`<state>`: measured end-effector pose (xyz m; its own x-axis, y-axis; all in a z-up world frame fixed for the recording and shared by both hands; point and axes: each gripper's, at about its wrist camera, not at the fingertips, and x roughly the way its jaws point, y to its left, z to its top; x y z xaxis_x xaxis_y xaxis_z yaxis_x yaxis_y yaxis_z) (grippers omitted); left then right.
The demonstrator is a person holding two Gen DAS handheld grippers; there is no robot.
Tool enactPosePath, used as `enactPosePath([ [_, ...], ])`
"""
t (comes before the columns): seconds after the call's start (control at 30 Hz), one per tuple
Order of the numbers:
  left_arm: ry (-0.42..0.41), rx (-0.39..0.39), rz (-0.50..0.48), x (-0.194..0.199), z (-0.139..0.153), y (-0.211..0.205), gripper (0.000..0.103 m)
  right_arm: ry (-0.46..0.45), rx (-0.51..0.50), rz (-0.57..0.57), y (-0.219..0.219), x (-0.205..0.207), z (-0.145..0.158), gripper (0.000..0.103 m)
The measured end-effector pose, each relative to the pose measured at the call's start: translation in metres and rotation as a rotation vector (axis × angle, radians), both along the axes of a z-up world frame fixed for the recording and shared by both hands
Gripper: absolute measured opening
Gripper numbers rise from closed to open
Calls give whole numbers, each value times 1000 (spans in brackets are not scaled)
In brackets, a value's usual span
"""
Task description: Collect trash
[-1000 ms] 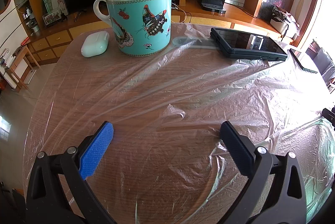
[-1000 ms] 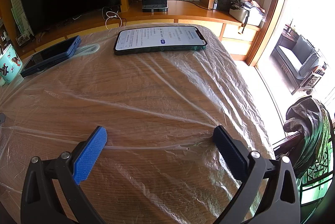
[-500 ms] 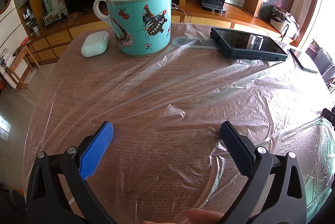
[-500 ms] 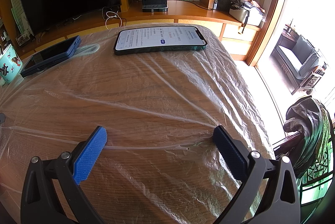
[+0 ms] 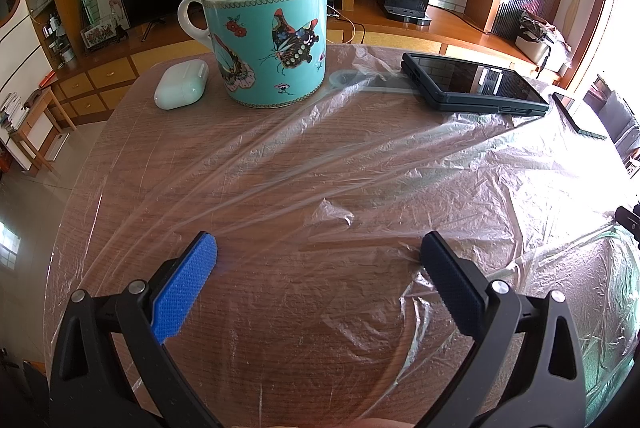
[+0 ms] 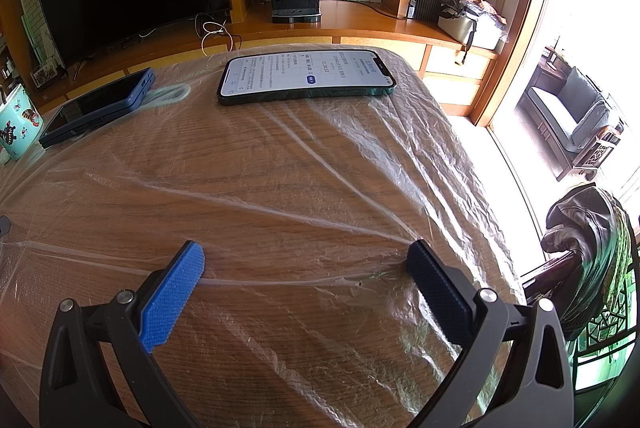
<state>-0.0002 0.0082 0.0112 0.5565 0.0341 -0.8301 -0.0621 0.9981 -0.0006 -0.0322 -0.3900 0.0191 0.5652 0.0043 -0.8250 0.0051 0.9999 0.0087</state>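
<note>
A large clear plastic sheet [image 5: 360, 163] lies crumpled over the round wooden table [image 5: 132, 131]; it also shows in the right wrist view [image 6: 320, 171]. My left gripper [image 5: 320, 248] is open and empty, low over the sheet near the table's front. My right gripper [image 6: 306, 256] is open and empty, its fingertips at a stretched fold of the sheet near the table's right side. The far edge of the sheet runs under the phones.
A turquoise butterfly mug [image 5: 268, 43] with a spoon and a white earbud case [image 5: 180, 83] stand at the far left. A dark cased phone [image 5: 472, 83] and a lit phone [image 6: 304, 75] lie on the sheet's far edge. A chair with a jacket [image 6: 588, 240] stands at right.
</note>
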Motion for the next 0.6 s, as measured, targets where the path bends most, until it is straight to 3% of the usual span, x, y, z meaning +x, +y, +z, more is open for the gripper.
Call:
enactPosePath([
  [0.6,0,0,-2,0,-1,-2,102,0,0,0,0,0,0,99],
])
